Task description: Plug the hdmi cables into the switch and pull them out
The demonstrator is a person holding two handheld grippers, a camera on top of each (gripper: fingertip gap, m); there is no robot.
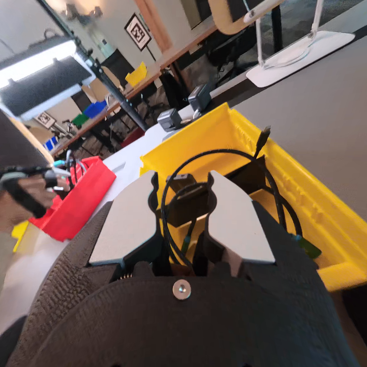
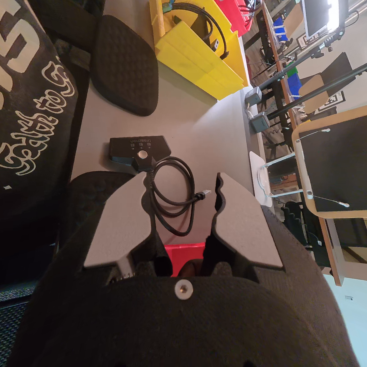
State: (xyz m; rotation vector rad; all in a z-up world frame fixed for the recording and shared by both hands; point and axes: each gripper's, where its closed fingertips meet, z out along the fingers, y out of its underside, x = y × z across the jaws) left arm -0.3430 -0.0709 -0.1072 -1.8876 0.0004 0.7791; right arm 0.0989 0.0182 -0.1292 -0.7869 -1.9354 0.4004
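We hold the left gripper (image 1: 182, 176) over the yellow bin (image 1: 309, 200), jaws apart and gripping nothing. Between its fingers (image 1: 131, 216) we see a black HDMI plug (image 1: 181, 179) lying on black boxes inside the bin, and a thin black cable (image 1: 216, 152) arches over them. A second plug (image 1: 263, 137) stands up at the bin's far wall. A red bin (image 1: 79, 200) sits beside the yellow bin.

We hold the right gripper (image 2: 180, 175) above the grey table (image 2: 208, 129), jaws spread wide and empty. The HDMI switch (image 2: 139, 151) lies flat on the table, well apart from the yellow bin (image 2: 198, 65), which stands at the table's far edge. The switch's own braided lead (image 2: 172, 198) coils on the table, its connector (image 2: 204, 193) unplugged between the fingers. Part of a red bin (image 2: 184, 258) shows below the jaws.
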